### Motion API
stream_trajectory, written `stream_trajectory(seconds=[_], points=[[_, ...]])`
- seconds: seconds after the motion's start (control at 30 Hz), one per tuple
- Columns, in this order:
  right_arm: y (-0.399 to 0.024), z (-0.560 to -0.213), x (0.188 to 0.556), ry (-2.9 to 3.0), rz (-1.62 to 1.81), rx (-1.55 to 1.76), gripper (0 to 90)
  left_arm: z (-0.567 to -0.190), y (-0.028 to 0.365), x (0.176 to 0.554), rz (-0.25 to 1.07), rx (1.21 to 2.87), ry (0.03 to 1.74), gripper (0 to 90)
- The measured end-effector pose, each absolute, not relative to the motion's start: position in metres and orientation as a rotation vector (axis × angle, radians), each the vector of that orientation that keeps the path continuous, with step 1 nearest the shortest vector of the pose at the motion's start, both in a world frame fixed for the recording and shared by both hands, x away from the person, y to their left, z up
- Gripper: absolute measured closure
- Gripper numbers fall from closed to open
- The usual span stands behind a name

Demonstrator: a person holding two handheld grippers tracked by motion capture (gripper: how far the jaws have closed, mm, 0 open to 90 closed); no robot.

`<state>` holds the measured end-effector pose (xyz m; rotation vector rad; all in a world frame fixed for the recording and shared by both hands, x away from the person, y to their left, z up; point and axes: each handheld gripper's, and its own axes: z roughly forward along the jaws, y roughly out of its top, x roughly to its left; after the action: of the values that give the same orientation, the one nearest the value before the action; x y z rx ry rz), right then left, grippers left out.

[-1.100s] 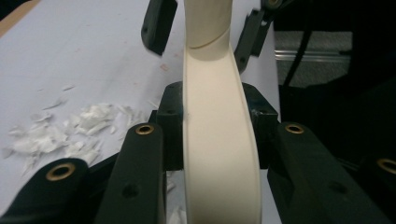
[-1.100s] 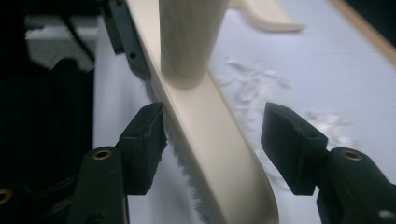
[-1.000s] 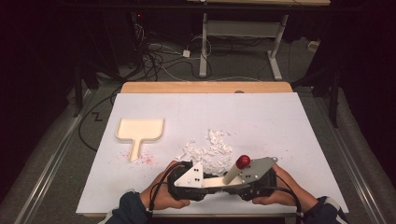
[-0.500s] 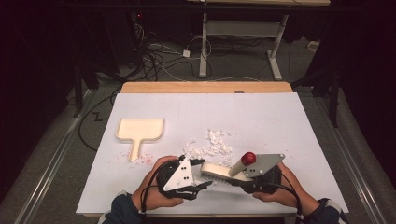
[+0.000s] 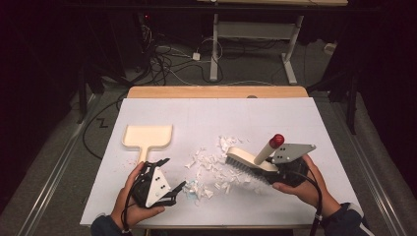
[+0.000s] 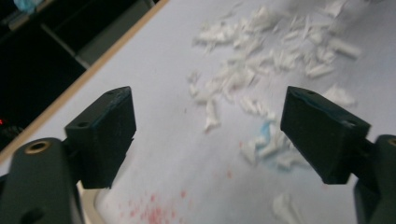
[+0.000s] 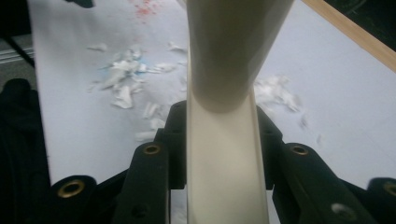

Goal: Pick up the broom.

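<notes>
1. Gripping the cream back of the brush [image 5: 248, 161], the right gripper [image 5: 275, 173] lies at the near right of the table [image 5: 295, 123]; its jaws are clamped on that back from both sides, as the right gripper view shows [image 7: 224, 158]. The brush's red-tipped handle rises obliquely above the gripper, and its bristles meet the white surface.
2. Left gripper [image 5: 169, 174]: held at the near left edge, jaws wide apart with nothing between them; they have just been opening. In the left gripper view [image 6: 210, 135] the two black pads frame bare table and scattered scraps.
3. Paper scraps [image 5: 211, 167]: white bits, a few tinted blue, strewn between the two grippers and just beside the bristles; the same litter appears in the left gripper view [image 6: 261, 70] and the right gripper view [image 7: 126, 79].
4. Dustpan [image 5: 147, 137]: cream, flat on the table beyond the left gripper, handle pointing toward the person, apart from the scraps. Faint red specks mark the surface near its handle.
</notes>
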<state>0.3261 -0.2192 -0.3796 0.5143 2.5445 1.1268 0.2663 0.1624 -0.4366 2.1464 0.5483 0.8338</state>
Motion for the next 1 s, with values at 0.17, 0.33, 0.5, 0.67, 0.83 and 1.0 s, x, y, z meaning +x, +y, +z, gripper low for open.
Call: stream_trajectory(seconds=[0.17,0.33,0.5,0.67,0.83,1.0], points=[[-0.231,-0.379,0.337,2.478,1.096,0.602,67.7,-0.453,0.189,0.262,0.807,2.127,0.676,16.5],[-0.242,-0.381,0.348,2.425,1.038,0.671,67.7,-0.462,0.200,0.259,0.783,2.125,0.744,16.5],[-0.258,-0.391,0.369,2.305,0.868,0.808,67.8,-0.467,0.204,0.257,0.779,2.134,0.774,16.5],[-0.274,-0.400,0.388,2.252,0.832,0.895,67.8,-0.469,0.206,0.257,0.772,2.142,0.784,16.6],[-0.277,-0.404,0.397,2.227,0.813,0.927,67.9,-0.471,0.208,0.257,0.765,2.147,0.797,16.6],[-0.268,-0.411,0.409,2.226,0.783,0.900,67.9,-0.473,0.209,0.257,0.775,2.151,0.819,16.6]])
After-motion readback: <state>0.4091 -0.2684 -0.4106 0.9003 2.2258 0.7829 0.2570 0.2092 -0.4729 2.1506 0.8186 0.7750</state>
